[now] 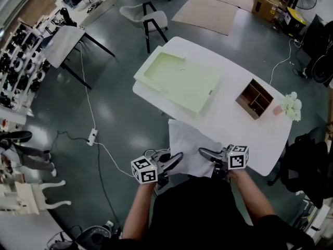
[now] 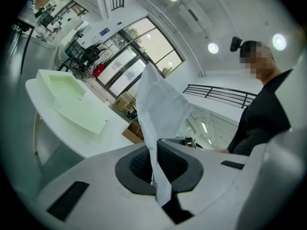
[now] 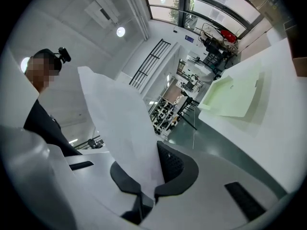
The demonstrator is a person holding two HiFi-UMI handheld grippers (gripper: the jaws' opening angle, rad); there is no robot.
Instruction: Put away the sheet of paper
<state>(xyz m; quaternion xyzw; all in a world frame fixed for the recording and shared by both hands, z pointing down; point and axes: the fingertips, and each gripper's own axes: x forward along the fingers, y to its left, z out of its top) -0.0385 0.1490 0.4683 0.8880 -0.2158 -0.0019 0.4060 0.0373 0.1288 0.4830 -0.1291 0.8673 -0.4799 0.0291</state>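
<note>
The sheet of paper (image 1: 188,145) is off the counter (image 1: 260,139), carried in the air near its 6 o'clock edge. It is pinched from both sides. The left tongs (image 1: 178,157) are closed on it at its 8 o'clock corner, and the right tongs (image 1: 203,151) are closed on it at about 4 o'clock. Each gripper view confirms this: the sheet (image 2: 160,104) rises limp out of the shut left tongs (image 2: 156,164), and it (image 3: 120,123) curls up out of the shut right tongs (image 3: 152,174).

A pale green folder (image 1: 182,79) lies open at 12 o'clock from the sheet and is probably where the sheet belongs. A wooden organiser (image 1: 255,99) sits at 2 o'clock.

The risks come from the two-point hold on something so floppy:
- **Tearing:** if the hands drift apart, the paper goes taut and may tear at a pinch point.
- **Creasing:** if they close in, it buckles and creases.
- **Slipping:** only a narrow margin sits in each grip, so a quick swing could pull it free.
- **Snagging:** the drooping far edge could catch the counter's rim or the folder's raised lip and fold under — a low, flat approach looks safest.
</note>
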